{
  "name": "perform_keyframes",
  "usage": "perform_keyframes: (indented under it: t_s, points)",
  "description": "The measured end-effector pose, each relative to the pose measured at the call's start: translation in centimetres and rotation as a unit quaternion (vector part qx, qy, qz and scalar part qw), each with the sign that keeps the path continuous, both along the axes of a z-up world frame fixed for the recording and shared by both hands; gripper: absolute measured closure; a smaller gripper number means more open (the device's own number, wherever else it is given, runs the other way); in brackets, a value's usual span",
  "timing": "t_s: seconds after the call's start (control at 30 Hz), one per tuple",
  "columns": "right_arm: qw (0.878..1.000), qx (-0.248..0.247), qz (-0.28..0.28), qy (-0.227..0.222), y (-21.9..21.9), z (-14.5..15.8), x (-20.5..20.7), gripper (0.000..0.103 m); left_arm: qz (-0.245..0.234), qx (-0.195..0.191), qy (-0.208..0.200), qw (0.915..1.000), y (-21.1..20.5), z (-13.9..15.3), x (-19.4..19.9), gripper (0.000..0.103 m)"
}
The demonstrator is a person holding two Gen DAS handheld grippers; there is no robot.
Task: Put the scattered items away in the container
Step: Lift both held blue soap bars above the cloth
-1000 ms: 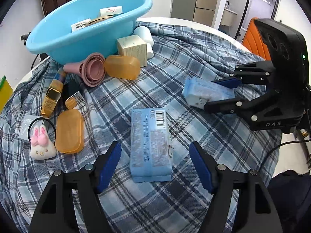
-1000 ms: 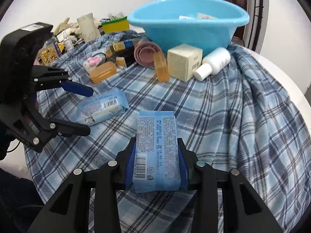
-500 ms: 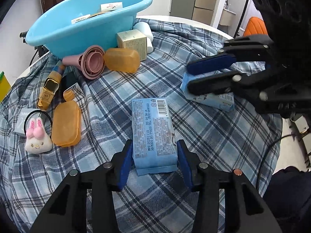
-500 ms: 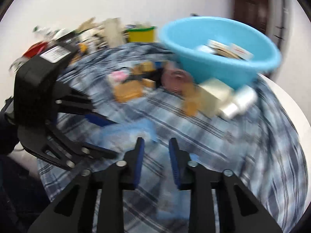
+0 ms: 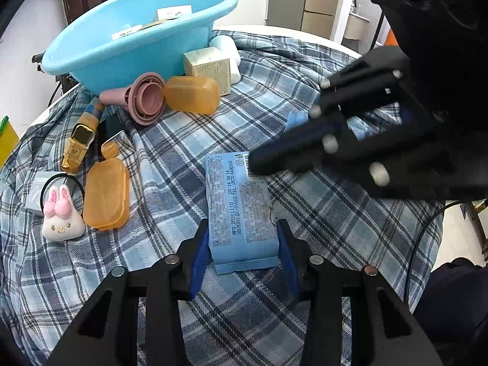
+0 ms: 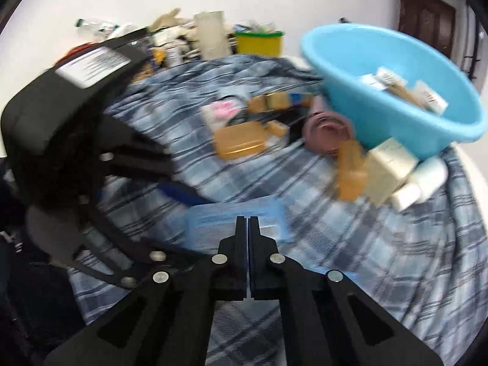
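A blue tissue pack point(image 5: 241, 210) lies on the plaid cloth. My left gripper point(image 5: 244, 250) has its blue pads against both long sides of the near end, and its jaws are closing on it. My right gripper point(image 6: 247, 219) is shut with nothing between its pads. In the left wrist view the right gripper point(image 5: 259, 161) hangs over the pack's far end. A second blue pack point(image 5: 297, 120) lies on the cloth behind it, mostly hidden. The light blue basin point(image 5: 122, 48) stands at the back with a few boxes inside; in the right wrist view the basin point(image 6: 396, 91) is at the upper right.
In front of the basin lie a pink funnel stack point(image 5: 143, 100), two orange cases point(image 5: 192, 94) point(image 5: 105, 192), a cream box point(image 5: 210, 67), a white bottle point(image 5: 224, 45), a gold item point(image 5: 79, 140) and a bunny hair tie point(image 5: 61, 213). Clutter and a yellow bin point(image 6: 259, 42) stand behind.
The left jaws came in from wide apart onto the pack's sides. The right gripper let go of its own pack, shut empty and swung over towards the left gripper's pack.
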State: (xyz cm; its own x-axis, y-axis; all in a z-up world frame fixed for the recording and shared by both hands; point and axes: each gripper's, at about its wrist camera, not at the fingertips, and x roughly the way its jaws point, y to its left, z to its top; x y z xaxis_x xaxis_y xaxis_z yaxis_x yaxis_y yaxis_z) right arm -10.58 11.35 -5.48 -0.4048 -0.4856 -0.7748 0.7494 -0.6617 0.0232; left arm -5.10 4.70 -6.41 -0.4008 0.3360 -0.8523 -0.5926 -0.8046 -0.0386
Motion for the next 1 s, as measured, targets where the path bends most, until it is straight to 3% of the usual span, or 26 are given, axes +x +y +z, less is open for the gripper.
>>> perform_keyframes:
  t_s: [0.17,0.4,0.47,0.53,0.57,0.67,0.77,0.8,0.9,1.0]
  points:
    - [0.999,-0.008,-0.018,-0.044,0.9,-1.0,-2.2,0.102,0.002,0.007,0.006,1.0000,-0.6,0.7,0.2,0.060]
    - [0.999,-0.015,-0.030,-0.033,2.1,-0.1,-1.2,0.102,-0.013,0.002,0.004,0.9999,-0.6,0.6,0.6,0.060]
    - [0.999,-0.016,-0.034,-0.028,2.5,0.3,-1.0,0.102,-0.004,-0.024,0.026,0.9994,-0.2,0.5,0.7,0.056]
    - [0.999,-0.019,-0.040,-0.024,2.9,0.7,-0.9,0.102,0.002,-0.050,0.050,0.9975,0.3,0.3,0.7,0.030]
    - [0.999,-0.020,-0.045,-0.020,3.3,0.9,-0.8,0.102,0.006,-0.051,0.057,0.9970,0.4,0.4,0.6,0.026]
    - [0.998,-0.029,-0.059,-0.016,4.3,1.5,-0.6,0.102,0.016,-0.026,0.056,0.9979,0.4,0.8,0.2,0.026]
    - [0.997,-0.033,-0.062,-0.018,4.6,1.4,-0.4,0.102,0.028,-0.027,0.063,0.9973,0.5,0.7,-0.5,0.026]
    - [0.997,-0.032,-0.062,-0.019,4.5,1.4,-0.4,0.102,0.028,-0.019,0.055,0.9979,0.5,0.6,-0.7,0.026]
    - [0.998,-0.032,-0.056,-0.022,4.2,1.3,-0.3,0.102,0.024,0.028,0.009,0.9993,-0.2,0.2,-1.5,0.066]
    - [0.998,-0.035,-0.050,-0.019,4.0,1.5,-0.3,0.102,0.025,0.034,0.000,0.9991,-0.6,0.5,-1.8,0.066]
